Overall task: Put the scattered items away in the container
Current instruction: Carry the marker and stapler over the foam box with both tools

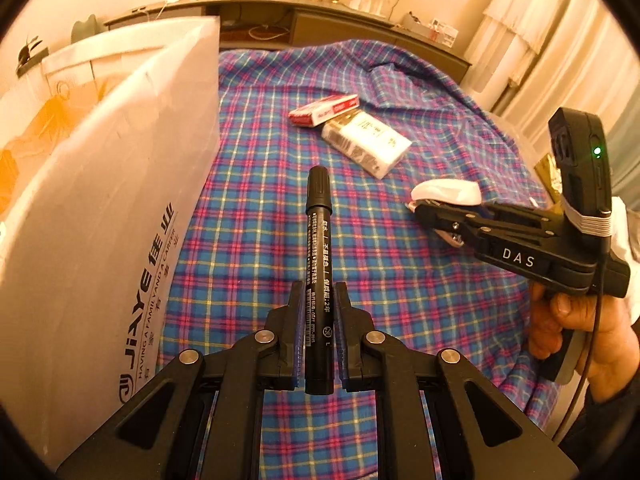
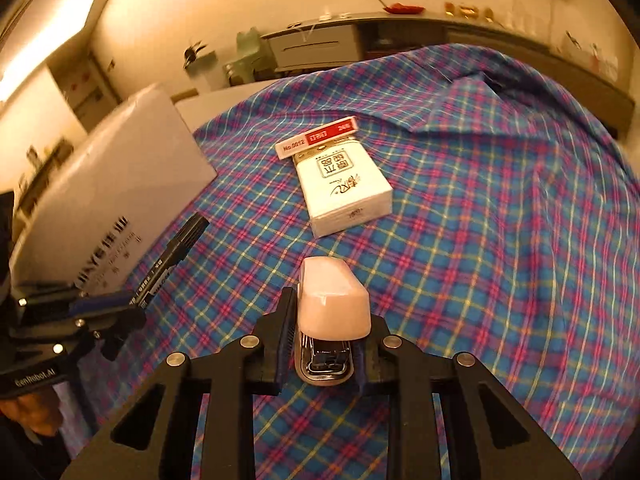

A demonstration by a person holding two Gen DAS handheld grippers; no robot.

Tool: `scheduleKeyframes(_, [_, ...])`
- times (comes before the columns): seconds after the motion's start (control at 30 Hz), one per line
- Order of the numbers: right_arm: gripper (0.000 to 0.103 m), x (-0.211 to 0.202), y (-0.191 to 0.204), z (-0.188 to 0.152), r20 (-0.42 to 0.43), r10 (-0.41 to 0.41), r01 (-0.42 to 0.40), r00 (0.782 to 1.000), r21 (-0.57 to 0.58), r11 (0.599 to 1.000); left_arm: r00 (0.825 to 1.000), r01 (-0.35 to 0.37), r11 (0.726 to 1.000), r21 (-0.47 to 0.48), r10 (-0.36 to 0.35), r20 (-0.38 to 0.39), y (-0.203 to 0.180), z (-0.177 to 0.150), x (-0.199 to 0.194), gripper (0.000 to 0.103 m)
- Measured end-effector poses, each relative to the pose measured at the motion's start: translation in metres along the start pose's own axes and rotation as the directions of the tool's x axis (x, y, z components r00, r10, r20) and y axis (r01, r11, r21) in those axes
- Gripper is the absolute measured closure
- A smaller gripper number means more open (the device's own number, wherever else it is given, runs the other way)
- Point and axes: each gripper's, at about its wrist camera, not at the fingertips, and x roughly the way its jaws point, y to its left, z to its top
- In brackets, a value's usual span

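A black marker points away from me over the plaid cloth, and my left gripper is shut on its lower barrel. The same marker and left gripper show at the left of the right wrist view. My right gripper is shut on a stapler with a pale pink top and a metal base. In the left wrist view that stapler sticks out of the right gripper at the right. A tall white bag with grey lettering stands at the left, close to the marker.
A white tissue pack and a red-and-white box lie touching on the plaid cloth beyond both grippers. A fold in the cloth rises at the far right. A low cabinet runs along the back wall. A person's hand holds the right gripper.
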Motion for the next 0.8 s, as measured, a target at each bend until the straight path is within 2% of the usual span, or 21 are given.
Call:
scheduleKeyframes(0.43, [0.077,-0.041,0.054,-0.005,0.083,0.033,-0.029,0.996,-0.038,0.999,0.997,0.036,0.999,-0.001,-0.036,0.072,-0.005,-0.003,-0.049,0.09])
scheduleKeyframes(0.8, [0.077,-0.082,0.11,0.006,0.179,0.064,-0.049,0.982,-0.089,0.995,0.985,0.072,0.997,-0.013,-0.068,0.159,0.003,-0.012,-0.104,0.09])
